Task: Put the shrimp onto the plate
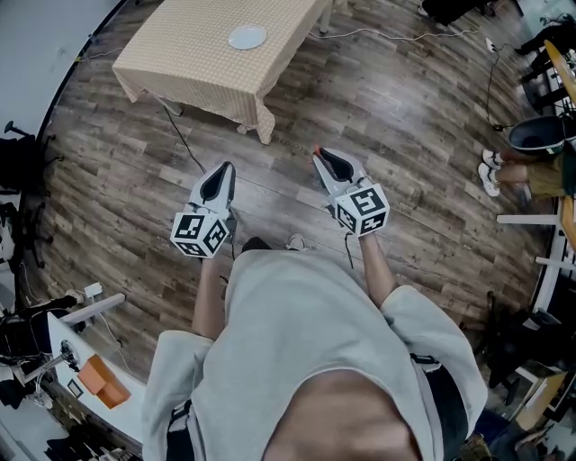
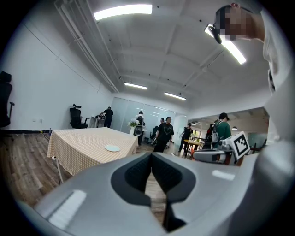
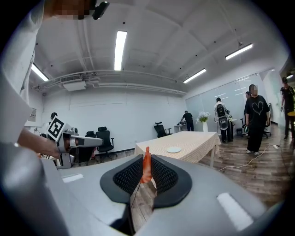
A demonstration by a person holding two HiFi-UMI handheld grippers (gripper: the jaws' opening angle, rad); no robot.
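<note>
Head view: one plate (image 1: 247, 37) sits on the desk (image 1: 193, 67), well ahead of the two tools and a little to the left. In the left gripper view, the left tool (image 2: 151, 159) is closed on nothing. In the right gripper view, the right tool (image 3: 146, 176) pinches the single shrimp (image 3: 146, 162), which stands upright. The plate lies straight ahead beyond it, so a forward carry looks due.

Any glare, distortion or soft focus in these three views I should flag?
Head view: strong fisheye, floor planks curve toward the edges, plate on the table stays readable. Left gripper view: black vignette corners, ceiling light blown out, near jaws look soft. Right gripper view: same vignette, strip light clipped, shrimp between the jaws reasonably sharp.
</note>
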